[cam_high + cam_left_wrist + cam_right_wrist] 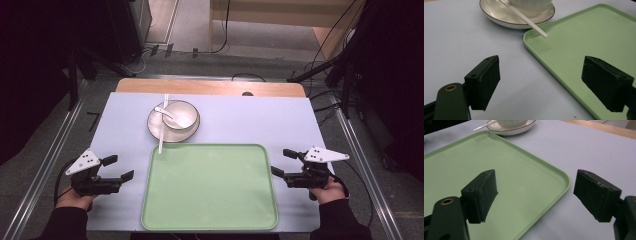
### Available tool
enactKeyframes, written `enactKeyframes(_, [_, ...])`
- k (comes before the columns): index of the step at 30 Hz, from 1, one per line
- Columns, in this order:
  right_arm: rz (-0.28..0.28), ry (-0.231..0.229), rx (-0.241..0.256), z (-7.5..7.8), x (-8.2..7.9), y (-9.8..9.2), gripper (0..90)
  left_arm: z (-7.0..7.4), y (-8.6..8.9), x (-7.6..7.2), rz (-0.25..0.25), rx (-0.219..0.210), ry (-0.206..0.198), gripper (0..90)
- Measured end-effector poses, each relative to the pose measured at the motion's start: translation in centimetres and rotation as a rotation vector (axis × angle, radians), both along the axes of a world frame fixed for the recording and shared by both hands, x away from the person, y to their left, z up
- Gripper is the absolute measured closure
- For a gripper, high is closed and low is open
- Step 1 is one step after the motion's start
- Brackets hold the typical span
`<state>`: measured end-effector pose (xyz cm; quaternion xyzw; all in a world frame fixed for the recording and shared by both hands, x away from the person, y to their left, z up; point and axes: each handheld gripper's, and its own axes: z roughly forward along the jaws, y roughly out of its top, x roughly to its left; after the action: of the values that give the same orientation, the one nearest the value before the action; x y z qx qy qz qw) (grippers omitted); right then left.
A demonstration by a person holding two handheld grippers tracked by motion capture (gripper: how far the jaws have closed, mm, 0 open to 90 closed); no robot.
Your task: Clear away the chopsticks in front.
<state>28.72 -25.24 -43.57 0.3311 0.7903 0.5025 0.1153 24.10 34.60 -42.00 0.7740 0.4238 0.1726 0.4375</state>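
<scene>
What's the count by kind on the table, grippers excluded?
Green tray: 1
Plate: 1
Bowl: 1
White spoon: 1
White chopsticks: cannot tell whether one stick or a pair
Total: 4 plus the chopsticks

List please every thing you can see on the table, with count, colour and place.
tray: 1, light green, near middle of table, nothing on it
plate: 1, white with dark rim, beyond the tray's far left corner
bowl: 1, white, on the plate
spoon: 1, white, resting in the bowl
chopsticks: white, count unclear, across the plate, tip over the tray's corner
table cover: 1, pale blue
left hand-held gripper: 1, black, left of tray, open
right hand-held gripper: 1, black, right of tray, open
</scene>
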Motion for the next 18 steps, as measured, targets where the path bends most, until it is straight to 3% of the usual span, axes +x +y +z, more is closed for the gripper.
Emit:
enactKeyframes(5, [-0.001,-0.001,-0.005,0.0,-0.2,0.0,19.4,0.3,0.0,0.2,0.03,-0.025,0.061,15.1])
enactKeyframes(7, [0.002,0.001,-0.006,0.0,-0.3,0.0,19.5,0.4,0.0,0.3,0.026,-0.038,0.055,15.1])
enactKeyframes(11, [-0.004,0.0,-0.006,0.0,-0.4,-0.2,19.4,0.9,-0.4,0.6,0.097,-0.066,0.07,13.7])
enactKeyframes(14, [-0.01,0.0,-0.001,0.0,-0.5,-0.3,19.5,1.1,-0.5,0.6,0.068,-0.046,0.079,13.0])
enactKeyframes(18, [-0.006,0.005,-0.01,0.0,-0.5,-0.2,19.4,1.4,-1.1,1.1,0.083,-0.019,0.133,12.9])
